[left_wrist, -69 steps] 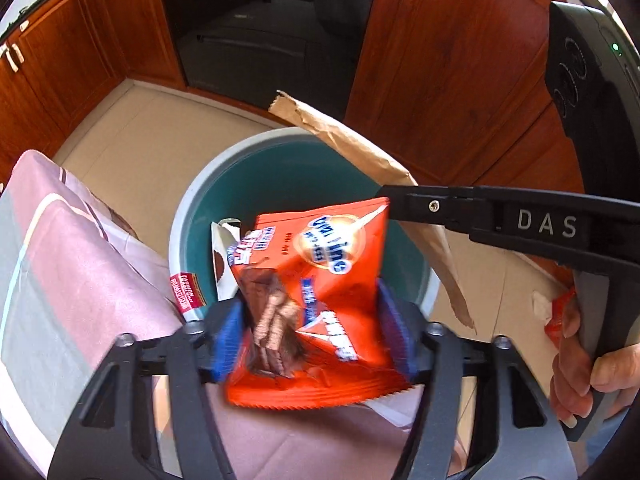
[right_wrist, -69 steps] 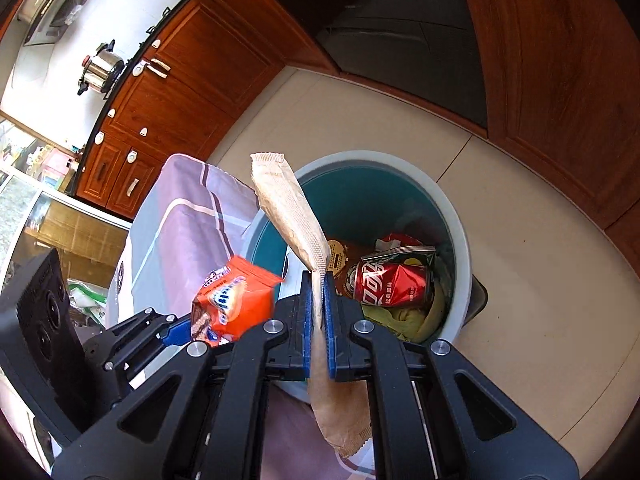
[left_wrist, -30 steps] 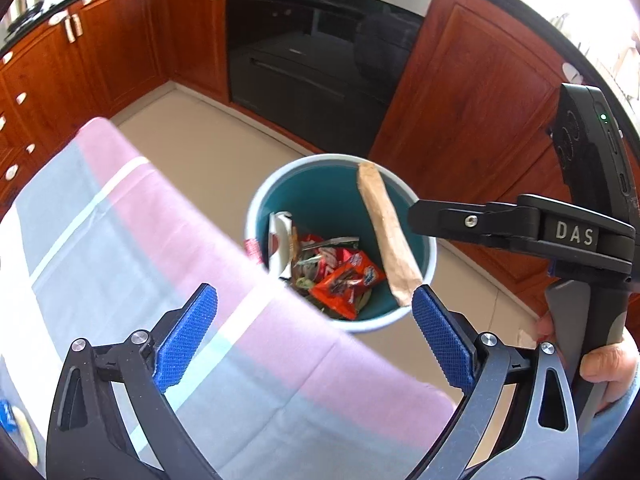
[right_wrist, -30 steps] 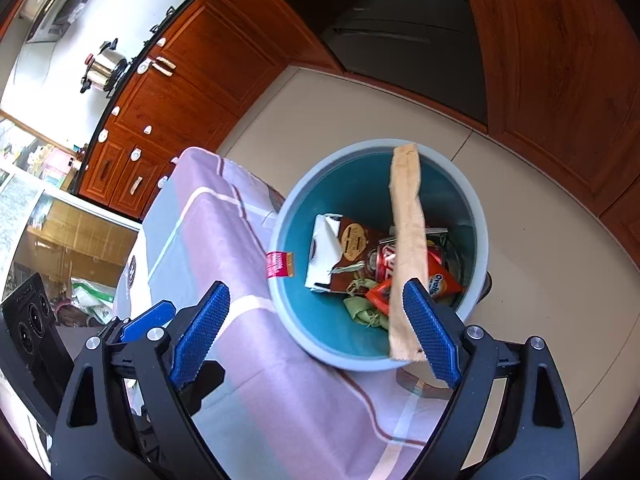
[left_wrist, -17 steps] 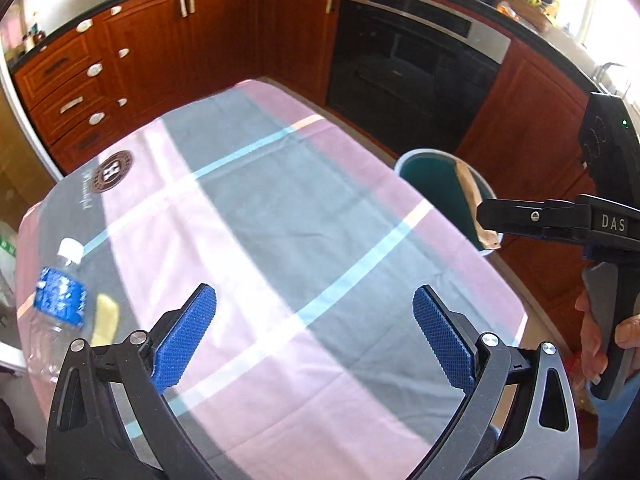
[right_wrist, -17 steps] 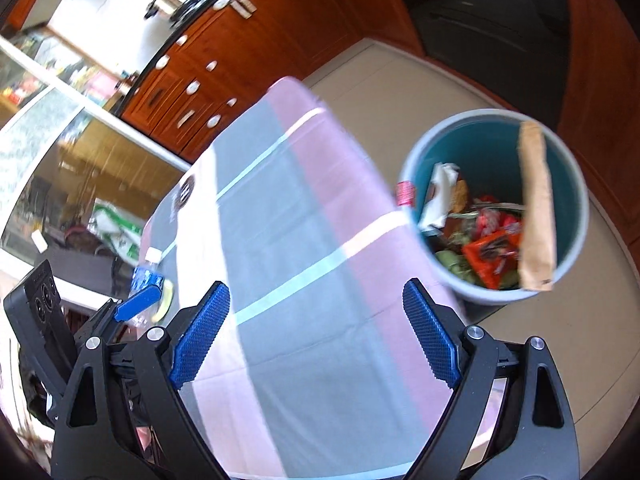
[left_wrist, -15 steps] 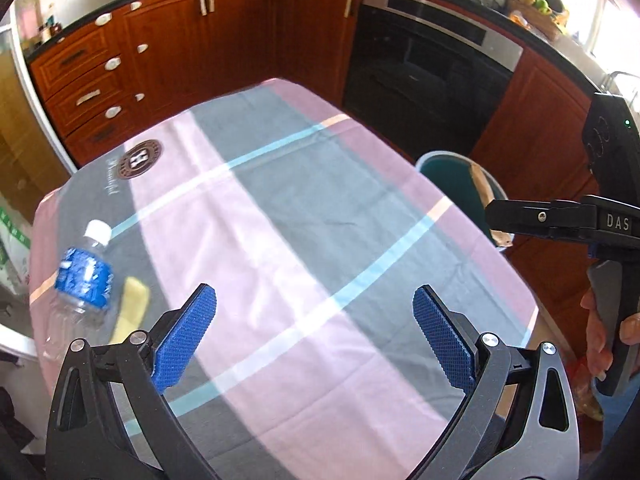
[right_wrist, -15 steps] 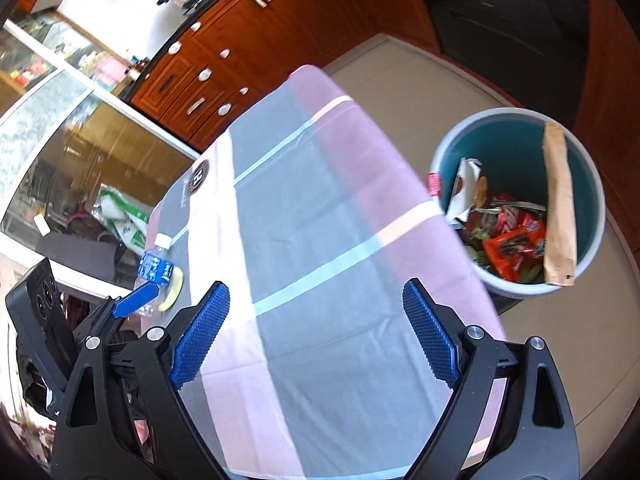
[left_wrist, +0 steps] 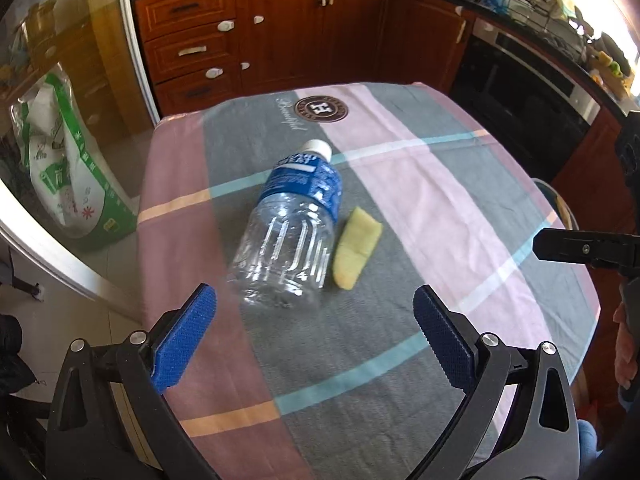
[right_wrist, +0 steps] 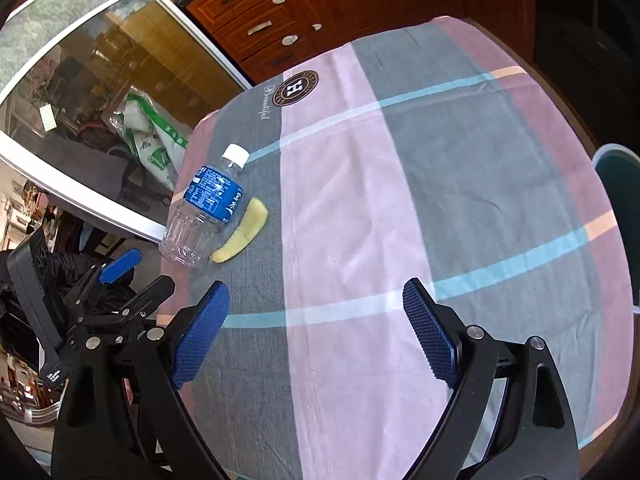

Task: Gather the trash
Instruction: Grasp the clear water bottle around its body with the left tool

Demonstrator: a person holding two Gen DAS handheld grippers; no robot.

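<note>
An empty clear plastic bottle (left_wrist: 294,220) with a blue label and white cap lies on its side on the checked tablecloth (left_wrist: 440,184). A yellow peel piece (left_wrist: 356,246) lies right beside it. My left gripper (left_wrist: 312,340) is open and empty, just short of the bottle's base. My right gripper (right_wrist: 316,332) is open and empty over the cloth's middle; in its view the bottle (right_wrist: 206,208) and peel (right_wrist: 244,236) lie far left. The teal trash bin (right_wrist: 618,184) stands at the table's right edge.
Wooden kitchen cabinets (left_wrist: 280,32) and an oven (left_wrist: 520,92) stand behind the table. A glass sliding door (right_wrist: 100,80) with a green-and-white bag (left_wrist: 68,168) behind it is at the left. The right gripper's arm (left_wrist: 580,246) shows at the right of the left wrist view.
Both grippers let their wrappers go into the bin, then swung away from it across the table. The left gripper now faces the bottle and peel close up.
</note>
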